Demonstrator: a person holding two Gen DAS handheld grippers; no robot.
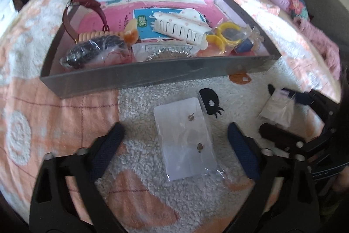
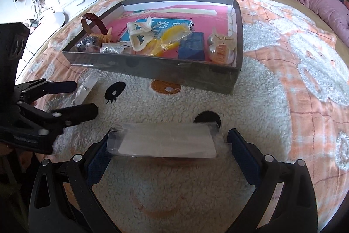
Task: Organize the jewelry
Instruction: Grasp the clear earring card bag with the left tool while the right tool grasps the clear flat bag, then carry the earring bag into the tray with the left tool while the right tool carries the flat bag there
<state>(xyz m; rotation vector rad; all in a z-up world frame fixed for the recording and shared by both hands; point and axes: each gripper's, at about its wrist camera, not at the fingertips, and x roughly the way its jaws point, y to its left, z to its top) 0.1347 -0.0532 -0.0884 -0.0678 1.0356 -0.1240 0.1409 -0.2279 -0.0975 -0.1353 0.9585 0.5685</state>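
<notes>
A grey box (image 1: 139,78) is lined in pink and teal print. A white-and-peach fleece blanket (image 1: 72,110) bears black eyes. A yellow ring (image 1: 229,31), maroon strap (image 1: 67,23) and cream clip (image 1: 181,28) are seen.

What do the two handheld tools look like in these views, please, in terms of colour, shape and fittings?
Both match: the left tool and the right tool each have two matte black plastic arms with elongated cut-out slots and round silver pivot bolts. The fingers carry dark blue textured pads on their inner faces. No cables or markings are legible, and no sleeve shows clearly.
</notes>
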